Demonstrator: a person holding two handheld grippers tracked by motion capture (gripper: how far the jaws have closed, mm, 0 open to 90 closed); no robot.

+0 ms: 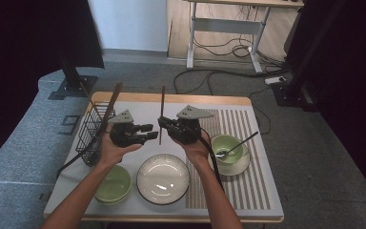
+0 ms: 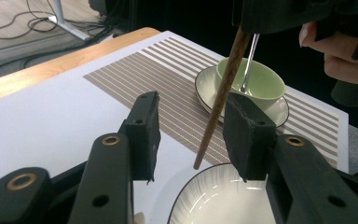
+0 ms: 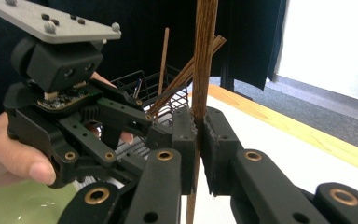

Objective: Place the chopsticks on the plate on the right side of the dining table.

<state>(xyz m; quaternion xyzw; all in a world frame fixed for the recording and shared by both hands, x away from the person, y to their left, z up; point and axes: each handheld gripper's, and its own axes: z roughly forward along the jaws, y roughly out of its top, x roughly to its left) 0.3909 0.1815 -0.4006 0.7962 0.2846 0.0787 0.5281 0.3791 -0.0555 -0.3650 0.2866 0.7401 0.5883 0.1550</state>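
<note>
Clamping a single dark-brown wooden chopstick [image 3: 204, 56], the right gripper [image 1: 164, 125] has its jaws closed tight on the stick's lower half. The left gripper [image 1: 148, 131] hangs just beside it with jaws apart; in the left gripper view the chopstick [image 2: 221, 93] passes between the open pads without touching either.

Risks: the grip is a thin pinch on a round stick, so it may pivot or slide out if the left jaws nudge it sideways while closing. If dropped, the tip would land on the white black-rimmed ribbed plate [image 1: 163, 179] below, or roll off the white table [image 1: 124, 205]. A skewed handover could also knock the two grippers together.

Orientation: the long axis is nearly vertical, upper end toward 12 o'clock in the high view, lower tip hanging at 6 o'clock over the gap above the plate. It sits mid-table, with the black wire basket [image 1: 91, 131] of more chopsticks at 9 o'clock and the pale green cup [image 1: 226, 147] with its metal spoon at 3 o'clock.
</note>
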